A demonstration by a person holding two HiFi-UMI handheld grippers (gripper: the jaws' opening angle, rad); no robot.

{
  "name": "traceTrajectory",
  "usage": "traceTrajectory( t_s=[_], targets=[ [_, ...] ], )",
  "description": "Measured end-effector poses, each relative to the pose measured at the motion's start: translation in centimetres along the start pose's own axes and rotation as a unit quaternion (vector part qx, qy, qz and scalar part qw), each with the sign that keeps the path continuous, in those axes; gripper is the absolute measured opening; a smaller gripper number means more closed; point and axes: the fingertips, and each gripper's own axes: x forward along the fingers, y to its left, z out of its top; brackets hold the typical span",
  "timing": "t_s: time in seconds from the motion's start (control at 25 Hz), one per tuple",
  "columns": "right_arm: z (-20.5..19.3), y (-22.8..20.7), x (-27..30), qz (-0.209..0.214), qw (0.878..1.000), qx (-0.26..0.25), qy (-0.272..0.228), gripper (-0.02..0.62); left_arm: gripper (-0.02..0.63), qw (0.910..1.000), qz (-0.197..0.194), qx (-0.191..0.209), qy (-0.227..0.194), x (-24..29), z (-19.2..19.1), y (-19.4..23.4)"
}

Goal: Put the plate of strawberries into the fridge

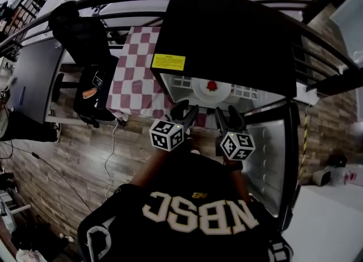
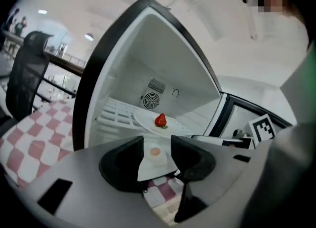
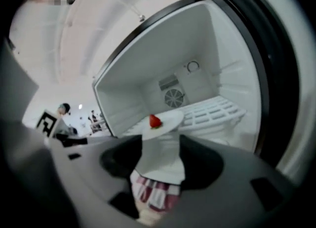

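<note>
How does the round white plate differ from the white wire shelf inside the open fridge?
The round white plate is a solid, smooth disc; the white wire shelf is a grid of bars. The plate lies on the shelf and carries one red strawberry; the shelf carries the plate. Both are white and sit inside the open black fridge.

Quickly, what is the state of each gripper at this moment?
Left gripper: open, holding nothing.
Right gripper: open, holding nothing.
</note>
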Motion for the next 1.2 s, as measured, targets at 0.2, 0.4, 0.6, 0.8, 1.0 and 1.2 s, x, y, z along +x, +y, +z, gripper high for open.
traceTrajectory(
  t_s=[0.2, 0.4, 0.6, 0.8, 1.0, 1.2],
  targets=[
    [0.2, 1.2, 0.2, -0.015, 0.998, -0.062, 0.0, 0.212, 0.164, 0.9967, 0.023, 0.076, -0.011, 0.3, 0.6, -0.6],
    [0.0, 1.3, 0.4, -0.028, 0.996, -0.084, 0.001, 0.069, 0.045, 0.9913, 0.043, 0.123, -0.015, 0.7, 0.6, 0.0],
    [0.2, 1.4, 1.1, -0.032, 0.995, -0.094, 0.001, 0.035, 0.015, 0.9868, 0.036, 0.158, -0.008, 1.6, 1.0, -0.7],
    [0.5, 1.6, 1.9, -0.028, 0.995, -0.099, 0.004, 0.021, 0.015, 0.9892, 0.031, 0.143, 0.013, 2.8, 0.4, -0.8],
    [0.8, 1.7, 2.5, -0.023, 0.994, -0.106, 0.008, 0.02, 0.015, 0.9899, 0.038, 0.136, 0.017, 3.4, 0.8, -0.2],
    [1.2, 1.3, 3.0, -0.024, 0.993, -0.113, 0.012, 0.02, 0.015, 0.9907, 0.039, 0.129, 0.018, 4.1, 1.2, -0.1]
  ],
)
